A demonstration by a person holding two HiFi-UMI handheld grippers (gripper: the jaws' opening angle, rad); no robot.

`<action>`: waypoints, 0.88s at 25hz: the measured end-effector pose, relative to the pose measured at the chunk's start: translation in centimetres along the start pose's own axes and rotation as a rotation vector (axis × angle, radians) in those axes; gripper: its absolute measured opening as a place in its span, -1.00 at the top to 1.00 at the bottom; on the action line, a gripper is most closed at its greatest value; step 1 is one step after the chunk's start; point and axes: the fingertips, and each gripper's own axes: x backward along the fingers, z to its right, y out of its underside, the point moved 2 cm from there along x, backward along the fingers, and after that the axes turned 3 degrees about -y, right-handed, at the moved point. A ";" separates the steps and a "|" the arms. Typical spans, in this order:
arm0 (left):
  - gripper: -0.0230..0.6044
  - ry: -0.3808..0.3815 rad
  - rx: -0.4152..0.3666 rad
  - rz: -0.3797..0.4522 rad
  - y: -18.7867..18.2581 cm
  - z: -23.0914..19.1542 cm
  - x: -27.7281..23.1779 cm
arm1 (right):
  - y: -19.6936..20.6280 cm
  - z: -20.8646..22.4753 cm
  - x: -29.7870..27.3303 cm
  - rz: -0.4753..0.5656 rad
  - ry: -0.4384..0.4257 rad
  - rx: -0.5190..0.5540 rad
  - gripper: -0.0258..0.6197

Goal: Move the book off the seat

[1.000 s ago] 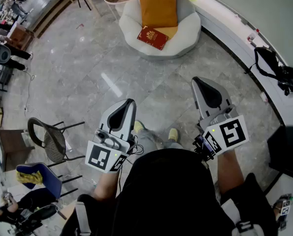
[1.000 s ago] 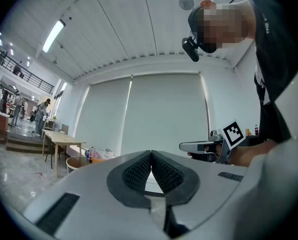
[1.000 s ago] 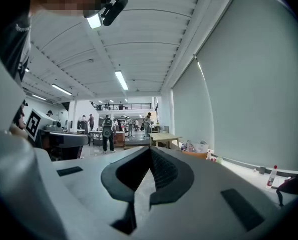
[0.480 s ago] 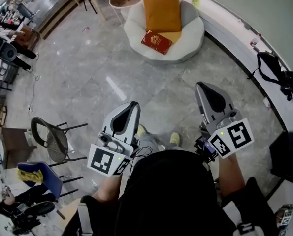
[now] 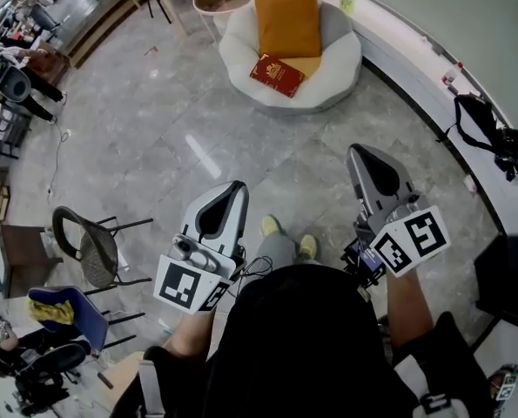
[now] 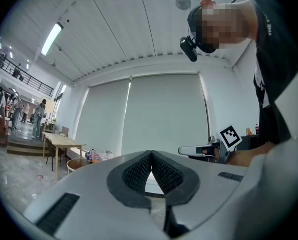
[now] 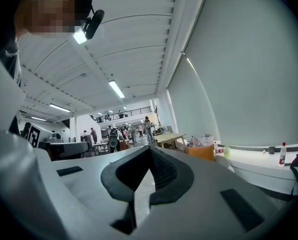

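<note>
Holding: nothing. The left tongs [image 5: 233, 185] and right tongs [image 5: 355, 149] are both pinched tight together and pointing out level.
Feet: yellowish shoes [image 5: 270, 226] on the grey tiled floor [image 5: 154, 138], in between the two tongs.
Left side: a black mesh chair [image 5: 91, 249].
Right side: a black bag [image 5: 489, 129] sitting on the curved white counter [image 5: 407, 46].
Book: the red book [image 5: 276, 75] is lying flat at the front of the seat, well ahead of both tongs.
Seat: a round white armchair [image 5: 339, 64], with an orange cushion [image 5: 286, 16] propped upright right behind the book.
</note>
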 end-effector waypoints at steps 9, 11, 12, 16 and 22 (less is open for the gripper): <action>0.89 0.023 0.011 0.002 0.3 -1.3 -1.0 | -0.1 -0.2 -1.7 -0.010 -0.011 0.016 0.90; 0.89 0.028 0.015 -0.001 0.5 -1.7 -1.5 | 0.0 0.1 -2.3 -0.023 -0.006 0.020 0.90; 0.89 0.030 0.018 -0.003 0.5 -2.0 -1.9 | 0.0 0.3 -2.7 -0.027 -0.004 0.021 0.90; 0.89 0.037 0.025 -0.007 0.4 -3.7 -3.5 | 0.0 1.3 -4.7 -0.039 -0.003 0.018 0.90; 0.89 0.045 0.037 -0.023 0.6 -6.8 -6.2 | 0.6 2.5 -8.4 -0.071 -0.007 0.006 0.90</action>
